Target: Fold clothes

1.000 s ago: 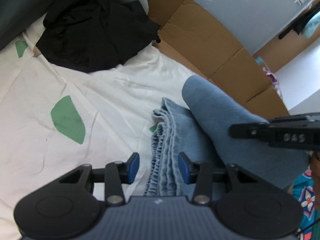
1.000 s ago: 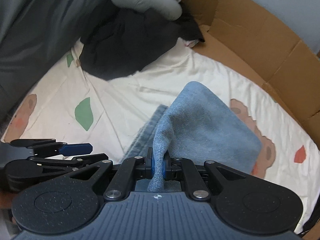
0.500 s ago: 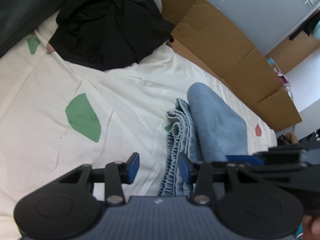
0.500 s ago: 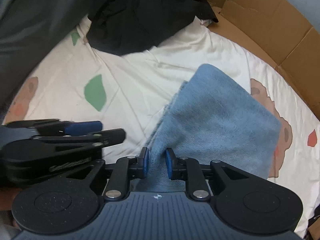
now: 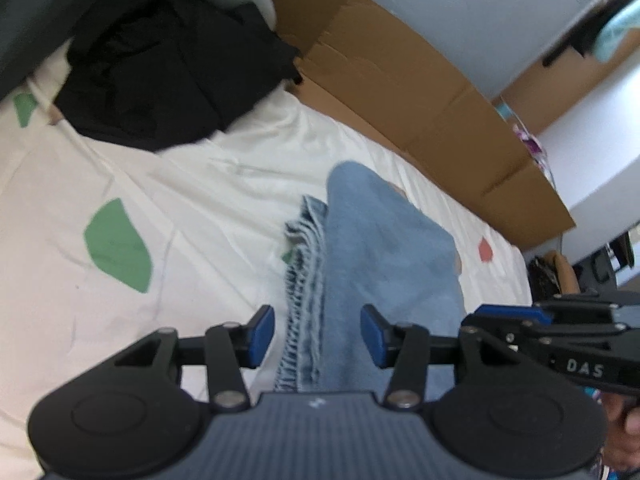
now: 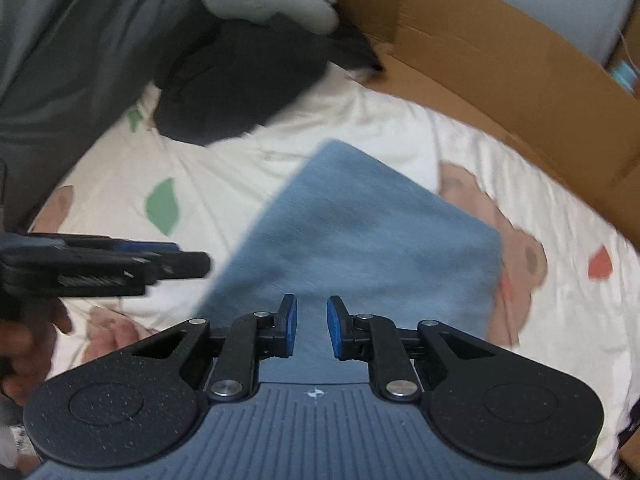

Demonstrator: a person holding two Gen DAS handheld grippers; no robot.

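Left wrist view: the left gripper (image 5: 317, 333) hovers low with its blue-padded jaws spread wide, holding nothing. Between them lies a blue denim garment (image 5: 384, 264), folded over on a cream bedsheet (image 5: 192, 208) with coloured patches. A gathered, elastic-looking edge (image 5: 306, 288) peeks out along the fold's left side. A heap of black clothing (image 5: 168, 76) sits further back, beside flattened cardboard (image 5: 420, 92). The right gripper (image 5: 560, 336) shows at the right edge.

Right wrist view: the right gripper (image 6: 311, 327) floats just above the near edge of the denim garment (image 6: 360, 248), jaws partly open and gripping nothing. The garment lies flat as a tidy folded panel.

Risk: either gripper, this close, could snag the loose top layer while moving and drag the fold open, or skew it so the edges no longer align.
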